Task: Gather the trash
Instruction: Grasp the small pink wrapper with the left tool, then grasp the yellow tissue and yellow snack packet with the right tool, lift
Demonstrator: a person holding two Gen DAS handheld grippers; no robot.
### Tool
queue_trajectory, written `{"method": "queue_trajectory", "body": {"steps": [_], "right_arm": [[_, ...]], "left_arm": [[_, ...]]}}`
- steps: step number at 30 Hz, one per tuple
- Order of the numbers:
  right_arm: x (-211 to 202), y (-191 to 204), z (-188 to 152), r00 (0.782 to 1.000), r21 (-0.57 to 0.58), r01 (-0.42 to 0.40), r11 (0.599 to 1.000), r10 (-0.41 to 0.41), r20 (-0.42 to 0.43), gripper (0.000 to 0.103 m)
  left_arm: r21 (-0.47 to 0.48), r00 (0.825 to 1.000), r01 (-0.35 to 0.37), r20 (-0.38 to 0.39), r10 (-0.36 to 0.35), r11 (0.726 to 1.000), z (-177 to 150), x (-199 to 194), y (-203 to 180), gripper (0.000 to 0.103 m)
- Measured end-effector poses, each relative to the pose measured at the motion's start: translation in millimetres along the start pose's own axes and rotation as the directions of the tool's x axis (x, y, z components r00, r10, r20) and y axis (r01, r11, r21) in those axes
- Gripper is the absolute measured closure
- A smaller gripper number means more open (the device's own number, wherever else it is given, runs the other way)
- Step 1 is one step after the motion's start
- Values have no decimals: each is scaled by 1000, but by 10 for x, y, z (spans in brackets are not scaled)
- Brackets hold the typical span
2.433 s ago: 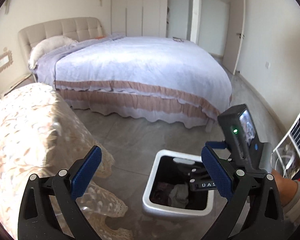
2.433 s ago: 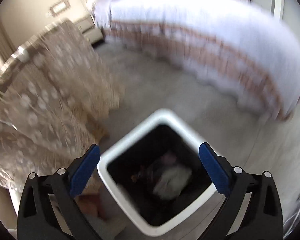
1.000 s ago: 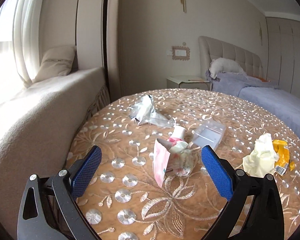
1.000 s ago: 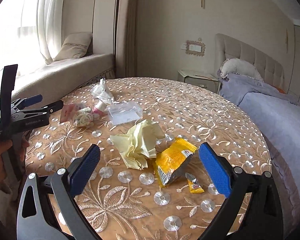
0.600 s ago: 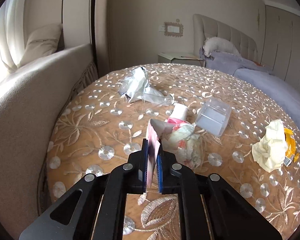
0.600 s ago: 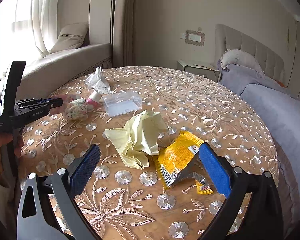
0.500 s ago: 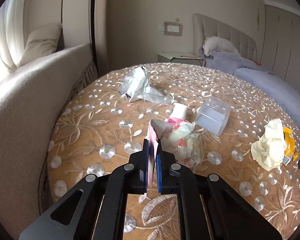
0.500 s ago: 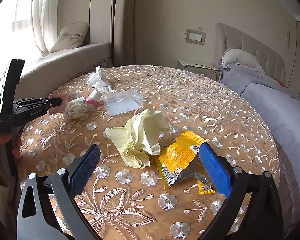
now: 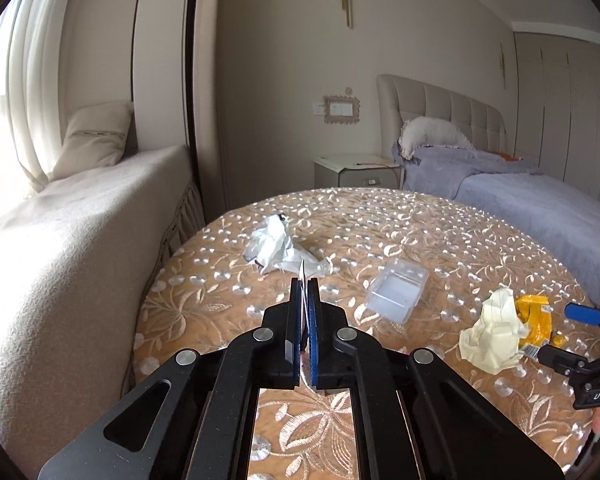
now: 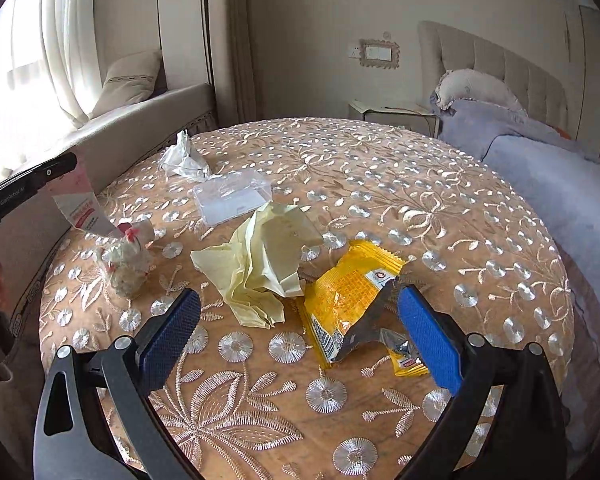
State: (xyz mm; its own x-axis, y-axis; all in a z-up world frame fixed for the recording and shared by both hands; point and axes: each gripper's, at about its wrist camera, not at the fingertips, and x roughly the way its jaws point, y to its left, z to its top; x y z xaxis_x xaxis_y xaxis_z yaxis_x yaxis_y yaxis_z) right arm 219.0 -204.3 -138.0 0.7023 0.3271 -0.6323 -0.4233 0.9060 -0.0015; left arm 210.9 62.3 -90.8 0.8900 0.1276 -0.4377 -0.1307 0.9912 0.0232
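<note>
My left gripper (image 9: pixel 305 292) is shut on the pink-and-white packet (image 10: pixel 85 208); in the right wrist view it hangs lifted at the left, a crumpled floral wrapper (image 10: pixel 123 266) dangling at its lower end. My right gripper (image 10: pixel 298 334) is open, low over the round table (image 10: pixel 440 184), its fingers either side of a yellow snack wrapper (image 10: pixel 350 288). A crumpled pale yellow paper (image 10: pixel 262 264) lies just left of it. A clear plastic box (image 10: pixel 234 196) and a crumpled clear bag (image 10: pixel 184 158) lie farther back.
The table carries a gold embroidered cloth. A beige window seat (image 9: pixel 60 232) with a cushion runs along the left. A bed (image 9: pixel 540 208) with lilac bedding stands at the right, a nightstand (image 9: pixel 356 170) beyond the table.
My left gripper has closed on the pink packet and lifted it off the table. My right gripper has moved lower and closer, around the yellow wrapper.
</note>
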Motion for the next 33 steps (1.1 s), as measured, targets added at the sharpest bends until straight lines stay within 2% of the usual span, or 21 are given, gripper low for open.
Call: {"method": "queue_trajectory", "body": {"steps": [8, 15, 21, 25, 27, 28, 29, 30, 31, 32, 33], "right_arm": [[18, -3, 10, 1000, 16, -16, 1000, 16, 8, 5], [134, -34, 37, 1000, 48, -8, 999, 8, -17, 5], [372, -95, 104, 995, 105, -33, 994, 43, -95, 5], [679, -124, 95, 964, 184, -85, 979, 127, -232, 4], [670, -132, 139, 971, 201, -87, 976, 128, -201, 4], [691, -130, 155, 972, 204, -78, 976, 120, -203, 16], [726, -135, 163, 969, 216, -81, 973, 128, -213, 22], [729, -134, 176, 973, 214, -78, 974, 121, -196, 53], [743, -142, 187, 967, 226, -118, 967, 164, -194, 76], [776, -145, 195, 957, 249, -154, 956, 207, -204, 75], [781, -146, 191, 956, 259, -158, 953, 213, -201, 76]], "left_arm": [[10, 999, -14, 40, 14, 1000, 153, -209, 36, 101], [43, 997, -17, 74, 14, 999, 307, -386, -98, 101], [44, 996, 18, 81, -22, 999, 389, -396, -211, 101], [42, 995, 49, 84, -52, 998, 415, -388, -277, 101], [47, 995, 58, 84, -61, 997, 419, -382, -305, 101], [49, 994, 62, 84, -66, 997, 415, -382, -318, 101], [50, 994, 64, 84, -68, 997, 412, -379, -327, 101], [50, 994, 68, 82, -72, 996, 405, -374, -333, 101], [51, 994, 71, 82, -75, 996, 398, -374, -339, 101], [51, 994, 73, 82, -77, 996, 393, -374, -350, 101], [51, 993, 75, 82, -79, 996, 388, -379, -357, 101]]}}
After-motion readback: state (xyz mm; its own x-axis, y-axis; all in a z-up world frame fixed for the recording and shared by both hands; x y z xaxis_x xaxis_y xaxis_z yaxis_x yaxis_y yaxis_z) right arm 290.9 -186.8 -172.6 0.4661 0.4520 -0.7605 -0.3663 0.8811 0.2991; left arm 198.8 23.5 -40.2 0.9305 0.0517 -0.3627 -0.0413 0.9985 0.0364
